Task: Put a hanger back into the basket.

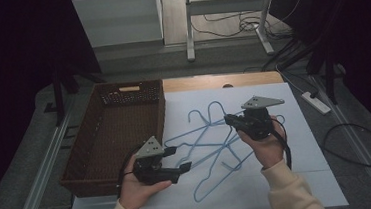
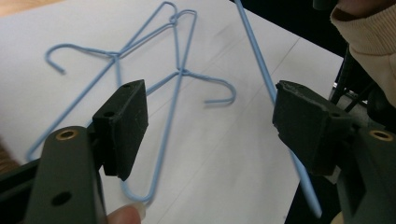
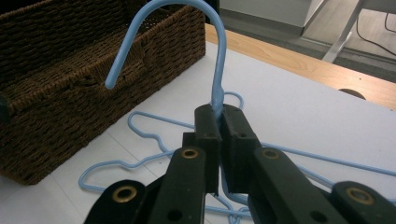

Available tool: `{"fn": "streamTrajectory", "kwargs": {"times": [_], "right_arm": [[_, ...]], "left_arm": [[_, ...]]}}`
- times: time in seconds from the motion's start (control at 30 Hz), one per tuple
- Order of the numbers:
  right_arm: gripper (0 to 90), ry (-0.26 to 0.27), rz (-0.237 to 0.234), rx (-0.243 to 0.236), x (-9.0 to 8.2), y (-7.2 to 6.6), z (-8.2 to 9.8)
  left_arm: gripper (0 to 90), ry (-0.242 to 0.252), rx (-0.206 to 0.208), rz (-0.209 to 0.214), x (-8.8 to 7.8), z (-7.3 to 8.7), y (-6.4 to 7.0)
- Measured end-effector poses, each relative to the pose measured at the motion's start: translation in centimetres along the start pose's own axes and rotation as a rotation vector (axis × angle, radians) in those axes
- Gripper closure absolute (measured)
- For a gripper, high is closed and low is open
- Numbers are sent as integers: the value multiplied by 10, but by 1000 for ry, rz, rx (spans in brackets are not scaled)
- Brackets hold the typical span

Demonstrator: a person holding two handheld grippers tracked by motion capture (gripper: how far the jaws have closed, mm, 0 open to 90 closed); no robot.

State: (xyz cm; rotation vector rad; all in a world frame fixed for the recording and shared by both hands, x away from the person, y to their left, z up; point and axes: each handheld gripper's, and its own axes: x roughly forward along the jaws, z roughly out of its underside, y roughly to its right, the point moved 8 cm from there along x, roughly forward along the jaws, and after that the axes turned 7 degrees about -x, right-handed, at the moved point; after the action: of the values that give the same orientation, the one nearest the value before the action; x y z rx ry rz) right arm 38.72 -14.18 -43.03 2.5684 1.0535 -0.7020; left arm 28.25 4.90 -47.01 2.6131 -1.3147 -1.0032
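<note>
Several blue wire hangers (image 1: 212,147) lie tangled on white sheet (image 1: 280,187) covering counter, just right of brown wicker basket (image 1: 110,135). Right hand-held gripper (image 3: 218,114): jaws clamped tight on neck of one hanger (image 3: 215,60), hook curving up above pads, toward basket in right gripper view. Left hand-held gripper (image 2: 210,121): jaws wide apart, nothing between pads; one raised hanger wire passes just by its right jaw, contact can't tell. Left gripper sits low nr basket's front corner in high view.
</note>
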Motion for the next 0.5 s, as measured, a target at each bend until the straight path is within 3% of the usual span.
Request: {"fn": "streamTrajectory", "kwargs": {"times": [0.5], "right_arm": [[867,6,17,-41,4,-16,-2]], "left_arm": [[294,-62,25,65,49,-11,24]]}}
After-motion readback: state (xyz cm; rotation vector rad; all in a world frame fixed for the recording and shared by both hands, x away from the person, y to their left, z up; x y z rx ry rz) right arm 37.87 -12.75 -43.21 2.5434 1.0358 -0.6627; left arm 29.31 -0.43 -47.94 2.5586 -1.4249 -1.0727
